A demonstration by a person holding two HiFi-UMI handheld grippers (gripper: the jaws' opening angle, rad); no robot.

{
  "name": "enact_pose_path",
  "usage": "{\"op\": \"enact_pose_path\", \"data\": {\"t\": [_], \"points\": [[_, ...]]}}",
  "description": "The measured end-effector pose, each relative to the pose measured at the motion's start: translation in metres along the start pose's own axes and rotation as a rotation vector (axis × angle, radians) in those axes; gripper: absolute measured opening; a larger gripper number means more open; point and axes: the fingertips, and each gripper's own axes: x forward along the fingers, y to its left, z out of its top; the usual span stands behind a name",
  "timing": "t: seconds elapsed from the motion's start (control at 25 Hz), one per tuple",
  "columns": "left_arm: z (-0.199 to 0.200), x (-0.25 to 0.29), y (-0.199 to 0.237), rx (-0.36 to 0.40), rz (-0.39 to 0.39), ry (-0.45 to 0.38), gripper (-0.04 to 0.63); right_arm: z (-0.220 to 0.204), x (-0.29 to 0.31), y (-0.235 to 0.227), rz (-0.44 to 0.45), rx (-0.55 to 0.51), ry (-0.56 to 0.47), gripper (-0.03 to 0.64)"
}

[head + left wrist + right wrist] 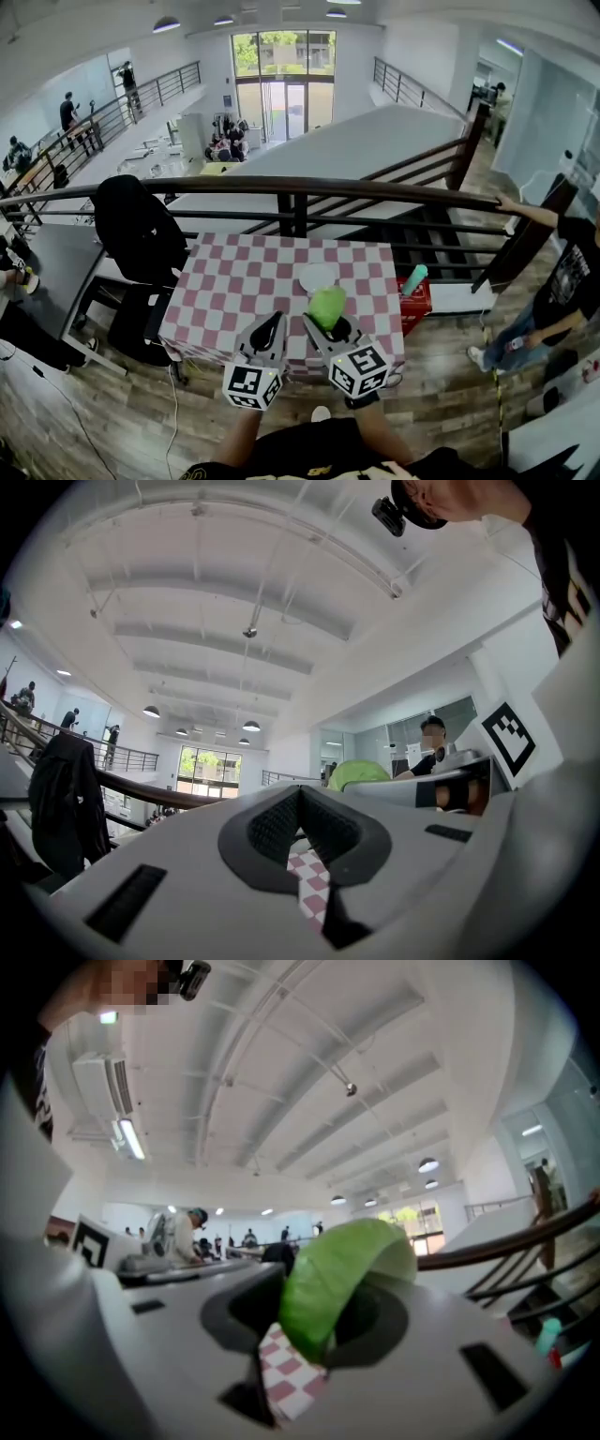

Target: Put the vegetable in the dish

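Observation:
A light green leafy vegetable (327, 307) is held in my right gripper (330, 325), which hovers over the near edge of the checkered table (234, 281). In the right gripper view the vegetable (333, 1283) fills the gap between the jaws, which press on it. A white dish (317, 277) lies on the table just beyond the vegetable. My left gripper (269, 332) hangs beside the right one, jaws shut with nothing in them; in the left gripper view its pads (281, 827) meet, and the vegetable (358, 773) shows to the right.
A black chair with a dark jacket (139, 228) stands left of the table. A red crate (416, 300) with a teal bottle (414, 279) sits by the table's right side. A dark railing (281, 187) runs behind. A person (562, 281) stands at the right.

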Motion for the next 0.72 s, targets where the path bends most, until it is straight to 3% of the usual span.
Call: {"op": "enact_pose_path", "data": {"t": [0.24,0.72], "points": [[-0.034,0.04,-0.005,-0.072,-0.008,0.061,0.018,-0.012,0.005,-0.055,-0.02,0.047,-0.01,0.144],[-0.129,0.092,0.025,-0.102,-0.042,0.241,0.02,-0.114,0.039,-0.146,-0.107,0.244,0.183,0.14]]}}
